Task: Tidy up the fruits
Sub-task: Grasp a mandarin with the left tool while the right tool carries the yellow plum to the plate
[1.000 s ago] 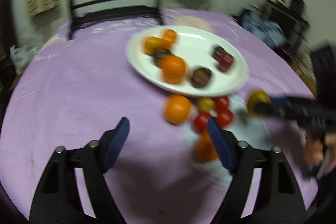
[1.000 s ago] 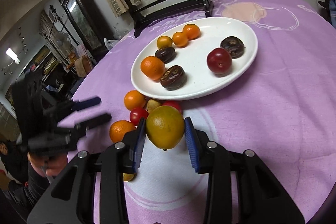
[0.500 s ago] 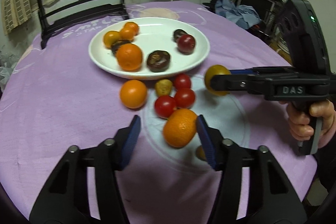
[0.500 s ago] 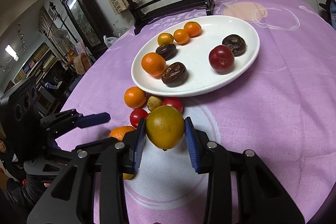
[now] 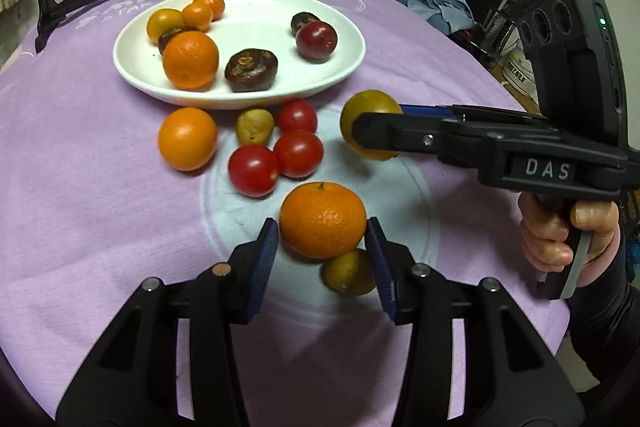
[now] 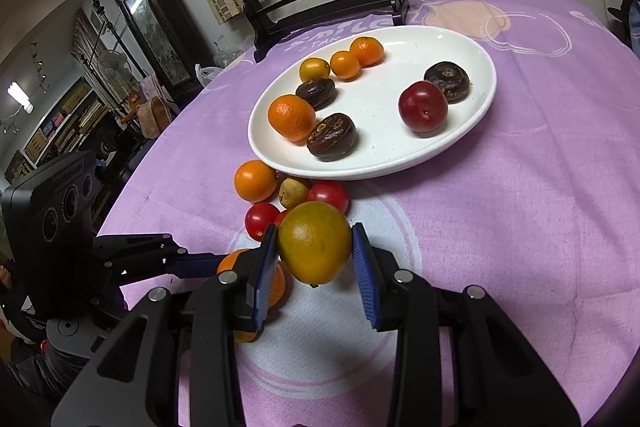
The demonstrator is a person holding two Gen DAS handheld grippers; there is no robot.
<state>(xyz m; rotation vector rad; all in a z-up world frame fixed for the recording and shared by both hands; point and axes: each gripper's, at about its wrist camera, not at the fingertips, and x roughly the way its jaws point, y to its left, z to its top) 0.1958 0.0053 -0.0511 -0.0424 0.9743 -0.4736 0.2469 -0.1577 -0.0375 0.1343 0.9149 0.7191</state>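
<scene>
Your left gripper (image 5: 322, 247) brackets the mandarin (image 5: 322, 219), fingers not visibly clamped: close squarely. Right gripper (image 6: 314, 253) grips the greenish orange (image 6: 315, 242); carry it to the plate (image 6: 472, 123).

The purple tabletop (image 6: 540, 207) lies bare to the right of the white plate (image 6: 460, 143), giving a wide way in from that side. Loose fruit crowds the strip before the plate's near rim: an orange (image 5: 187, 138), a small yellowish fruit (image 5: 254, 126) and three tomatoes (image 5: 298, 153) packed close together. The right hand-held gripper (image 5: 370, 125) reaches across beside them, blocking that flank. A small greenish fruit (image 5: 348, 271) sits by the left hand-held gripper (image 5: 322, 254), touching the orange between its fingers. Inside the plate, room shows between the left fruit group and the plum (image 6: 423, 105)
</scene>
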